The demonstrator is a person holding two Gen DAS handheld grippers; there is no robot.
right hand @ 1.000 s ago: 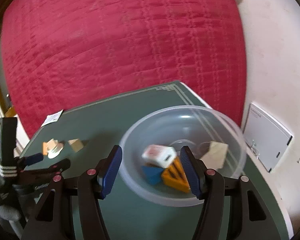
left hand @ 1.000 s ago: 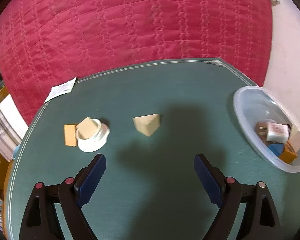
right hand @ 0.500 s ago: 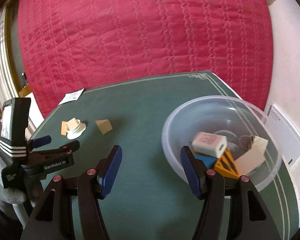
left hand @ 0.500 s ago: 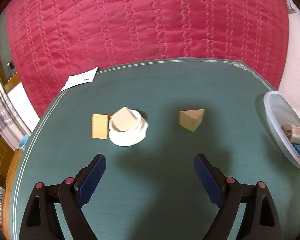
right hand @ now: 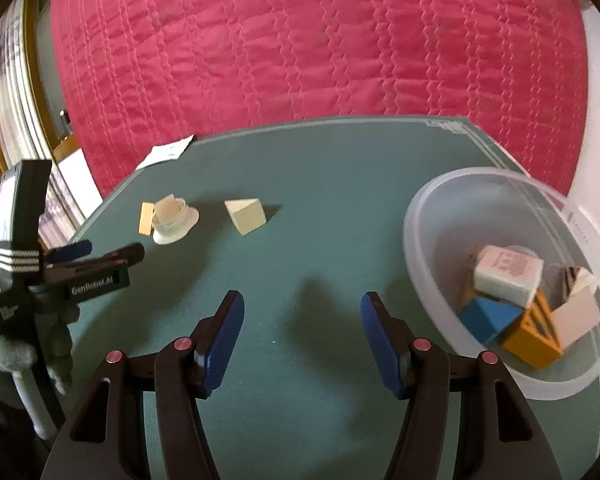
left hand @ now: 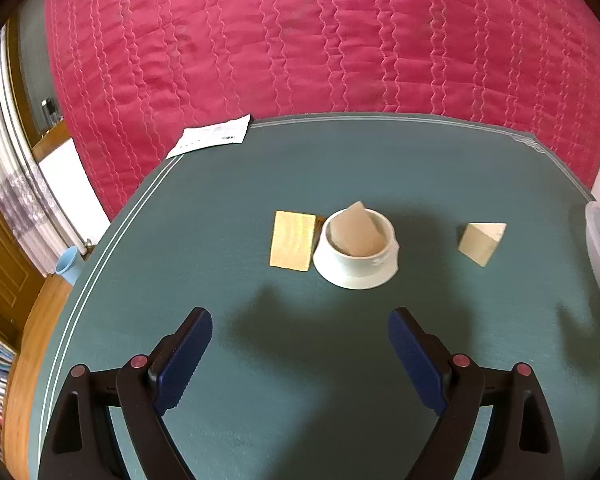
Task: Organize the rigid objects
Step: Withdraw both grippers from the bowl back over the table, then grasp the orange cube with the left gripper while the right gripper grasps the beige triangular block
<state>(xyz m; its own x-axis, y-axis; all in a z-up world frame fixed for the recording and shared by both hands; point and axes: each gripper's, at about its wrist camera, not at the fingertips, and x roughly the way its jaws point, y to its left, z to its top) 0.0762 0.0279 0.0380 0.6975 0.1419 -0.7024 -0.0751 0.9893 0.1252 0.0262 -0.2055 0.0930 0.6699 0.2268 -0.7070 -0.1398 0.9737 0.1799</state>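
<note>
Lying ahead of gaping jaws: cup (left hand: 356,252).

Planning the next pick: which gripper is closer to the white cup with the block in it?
Left. The left gripper hangs open just short of the white cup; the right gripper sits farther back toward the plastic bowl.

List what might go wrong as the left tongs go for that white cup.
The white cup touches the flat wooden tile; a wide approach by the open left tongs may shove the tile. The wooden block sits loose and tilted inside the cup, so lifting or tipping may spill it.
</note>
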